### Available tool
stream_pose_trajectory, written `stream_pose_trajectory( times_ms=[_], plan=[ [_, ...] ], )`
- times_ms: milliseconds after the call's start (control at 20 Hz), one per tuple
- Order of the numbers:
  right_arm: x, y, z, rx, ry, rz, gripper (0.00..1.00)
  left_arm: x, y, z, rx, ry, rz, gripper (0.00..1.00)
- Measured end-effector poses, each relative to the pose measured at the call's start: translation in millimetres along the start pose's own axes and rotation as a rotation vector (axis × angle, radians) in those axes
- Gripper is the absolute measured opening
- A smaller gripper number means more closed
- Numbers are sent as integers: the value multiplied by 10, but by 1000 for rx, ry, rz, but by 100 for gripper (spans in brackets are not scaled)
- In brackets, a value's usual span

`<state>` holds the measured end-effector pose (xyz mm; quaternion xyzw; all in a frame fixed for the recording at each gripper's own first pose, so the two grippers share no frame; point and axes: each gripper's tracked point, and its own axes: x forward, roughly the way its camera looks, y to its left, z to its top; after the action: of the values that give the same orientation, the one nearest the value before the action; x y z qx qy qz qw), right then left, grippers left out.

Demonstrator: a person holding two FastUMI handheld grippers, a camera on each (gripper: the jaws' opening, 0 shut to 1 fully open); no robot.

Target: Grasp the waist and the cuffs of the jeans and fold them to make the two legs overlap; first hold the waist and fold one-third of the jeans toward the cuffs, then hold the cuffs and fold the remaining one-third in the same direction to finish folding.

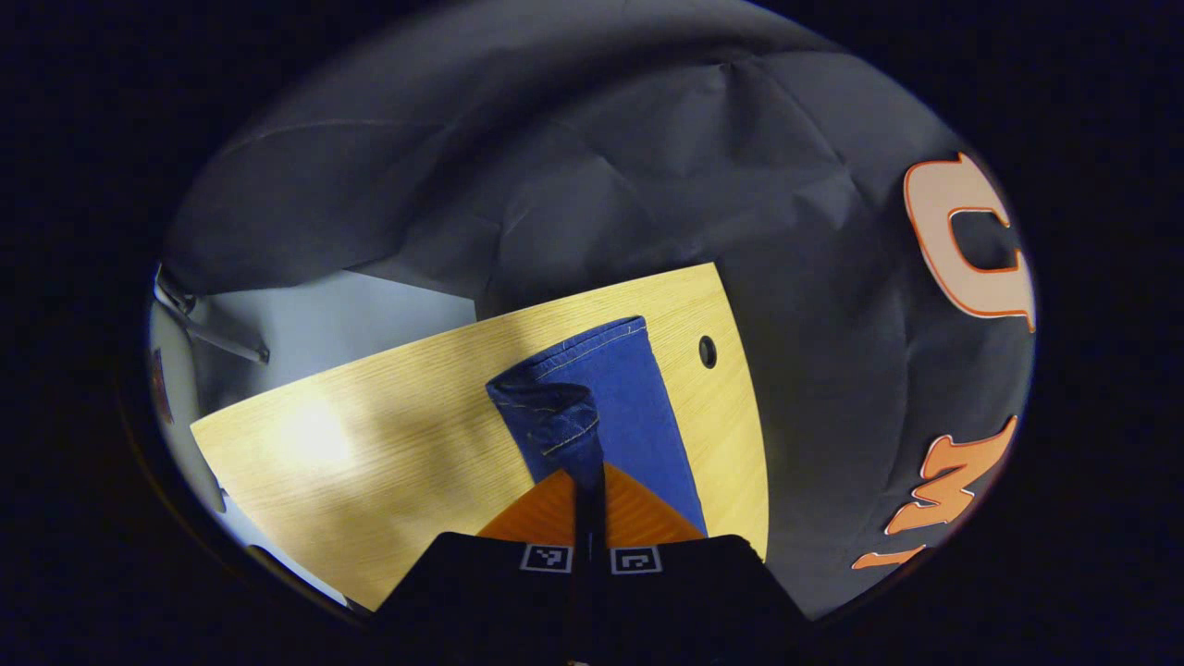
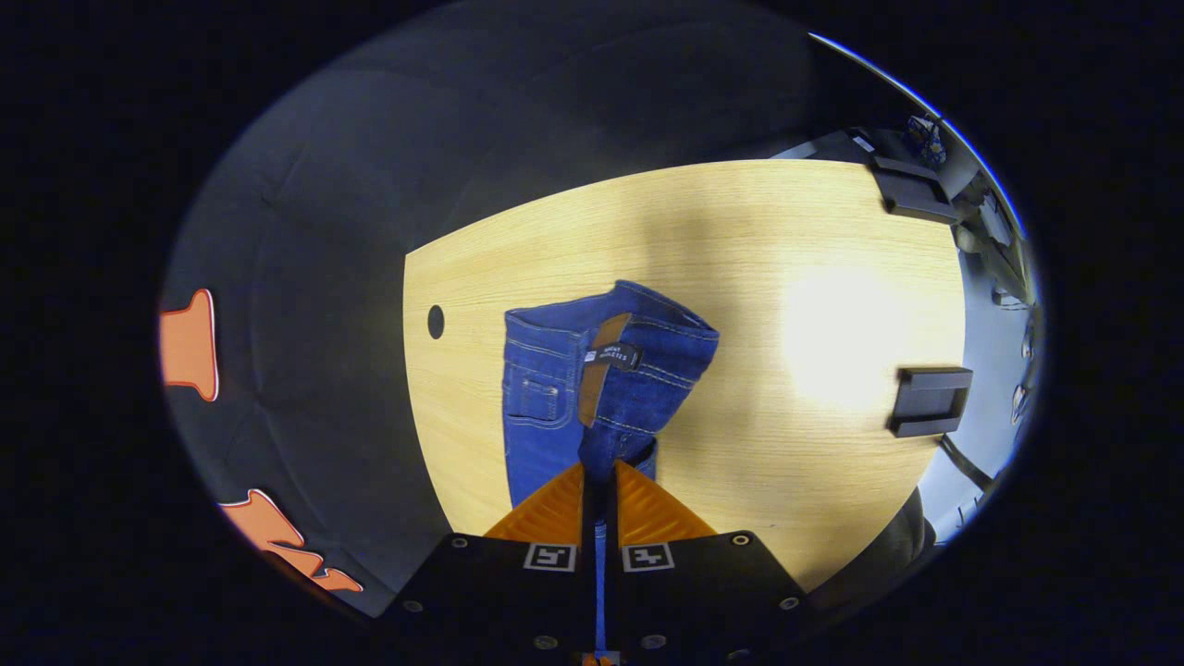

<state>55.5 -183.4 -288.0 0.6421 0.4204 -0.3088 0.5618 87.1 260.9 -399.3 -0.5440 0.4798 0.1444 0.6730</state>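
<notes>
1. At 6 o'clock in the left gripper view, the left gripper [image 1: 589,481] has its fingers pressed together, pinching a bunched cuff [image 1: 558,418] of the jeans [image 1: 629,407].
2. The lifted cuff curls up at center. The other leg lies flat on the table [image 1: 370,462], running toward 12 o'clock, hem at the far end.
3. A small round hole [image 1: 708,351] sits in the table at 2 o'clock from the cuff, apart from the denim.
4. At 6 o'clock in the right gripper view, the right gripper [image 2: 599,486] has its fingers closed on the waist [image 2: 638,370], raised and folded over.
5. The brown waistband patch [image 2: 601,365] shows at center. A back pocket [image 2: 539,400] lies flat at 9 o'clock.
6. Two dark blocks [image 2: 928,400] rest at the table's 3 o'clock edge.
</notes>
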Motion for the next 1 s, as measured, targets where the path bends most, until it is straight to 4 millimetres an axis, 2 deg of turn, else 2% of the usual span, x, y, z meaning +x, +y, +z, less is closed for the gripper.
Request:
stream_pose_trajectory(
  times_ms=[250,450,600,700,800,950,1000],
  plan=[
    [214,370,-1,-56,0,-24,4,320,-298,145,108,18,36,0],
    [531,548,18,-88,42,-49,4,502,-404,167,188,19,92,0],
    [754,675,5,-90,85,-57,4,577,-453,209,212,23,118,0],
    [845,753,-5,-67,107,-65,4,623,-435,230,223,34,156,0],
    [935,870,-23,-69,130,-51,4,632,-496,244,259,33,164,0],
    [953,1055,-54,-97,152,-10,4,553,-679,294,320,8,137,1],
    [957,1160,-44,-92,156,30,6,568,-844,332,314,-25,79,1]
  ],
)
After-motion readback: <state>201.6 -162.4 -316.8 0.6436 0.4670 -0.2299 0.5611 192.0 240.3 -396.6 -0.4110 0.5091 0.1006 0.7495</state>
